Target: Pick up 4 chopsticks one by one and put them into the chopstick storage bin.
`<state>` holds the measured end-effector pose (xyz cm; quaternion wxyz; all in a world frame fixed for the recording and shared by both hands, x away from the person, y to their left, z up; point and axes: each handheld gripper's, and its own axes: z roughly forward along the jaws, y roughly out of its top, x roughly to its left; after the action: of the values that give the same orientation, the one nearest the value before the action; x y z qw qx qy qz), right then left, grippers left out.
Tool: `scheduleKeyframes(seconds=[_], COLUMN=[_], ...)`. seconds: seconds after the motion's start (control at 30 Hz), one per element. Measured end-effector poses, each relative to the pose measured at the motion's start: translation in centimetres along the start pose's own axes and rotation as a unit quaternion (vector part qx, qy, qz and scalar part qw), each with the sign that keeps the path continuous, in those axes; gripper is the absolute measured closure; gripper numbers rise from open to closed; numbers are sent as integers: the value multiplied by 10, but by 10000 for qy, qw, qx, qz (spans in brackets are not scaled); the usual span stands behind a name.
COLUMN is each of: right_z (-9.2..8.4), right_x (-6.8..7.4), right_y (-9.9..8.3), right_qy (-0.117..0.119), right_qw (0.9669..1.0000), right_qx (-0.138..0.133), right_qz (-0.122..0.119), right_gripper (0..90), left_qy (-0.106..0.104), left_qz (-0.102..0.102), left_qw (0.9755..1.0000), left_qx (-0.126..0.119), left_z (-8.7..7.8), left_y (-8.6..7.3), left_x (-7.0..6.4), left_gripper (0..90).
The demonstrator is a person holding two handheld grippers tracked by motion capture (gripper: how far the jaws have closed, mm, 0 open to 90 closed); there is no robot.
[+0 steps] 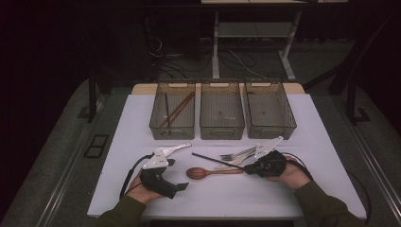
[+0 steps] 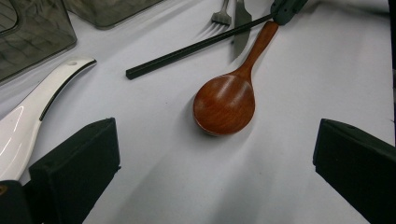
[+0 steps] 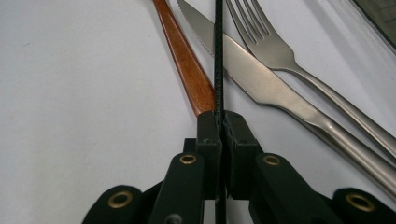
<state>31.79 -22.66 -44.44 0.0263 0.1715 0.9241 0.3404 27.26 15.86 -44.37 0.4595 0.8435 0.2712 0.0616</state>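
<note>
A: Dark room behind, white table w/ three bins sitting along the far edge. What's the right gripper doing?

B: Pinching a black chopstick. Jaws are pressing together on its near end; the stick is running straight out ahead of the tips.

A: And the stuff around it?

B: Wooden spoon handle is lying just left of the stick in the right gripper view, end touching or tucked under the jaw tip, can't tell which. Knife is sitting just right of the stick, blade crossing under it farther out. Fork is lying beyond the knife, right side.

A: Left gripper?

B: Jaws standing wide apart, nothing btwn them. It's resting on the table, hand gripping it from behind. Spoon bowl is lying ahead of its tips, approx. centred, not touching.

A: Anything else near it?

B: White ladle is lying by its left jaw in the left gripper view. Left bin is holding a few chopsticks already.
</note>
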Motion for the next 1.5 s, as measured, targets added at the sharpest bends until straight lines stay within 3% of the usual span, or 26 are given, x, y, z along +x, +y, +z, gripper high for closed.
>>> scheduleKeyframes(seconds=[0.4,0.7,0.77,0.8,0.83,1.03,1.5], right_z=[-6,-17,-19,-20,-21,-29,-33], right_x=[-3,-2,-3,-1,-2,-2,-8], right_y=[0,3,3,4,4,9,35], right_qy=[99,202,146,195,192,154,-202], right_qw=[9998,9985,9986,9980,9979,9964,9946], right_qx=[-171,-484,-507,-567,-584,-788,-873], right_qz=[-56,177,60,211,184,261,529], right_gripper=[858,858,857,857,857,857,857], left_qy=[-6,-13,-12,-11,-11,-10,-23], left_qz=[5,11,15,15,13,15,33], left_qw=[10000,10000,10000,10000,10000,10000,10000], left_qx=[0,-3,5,3,4,9,17], left_z=[0,0,0,0,0,0,0], left_y=[0,0,0,0,0,0,0], left_x=[0,0,0,0,0,0,-1], left_gripper=[0,0,0,0,0,0,0])
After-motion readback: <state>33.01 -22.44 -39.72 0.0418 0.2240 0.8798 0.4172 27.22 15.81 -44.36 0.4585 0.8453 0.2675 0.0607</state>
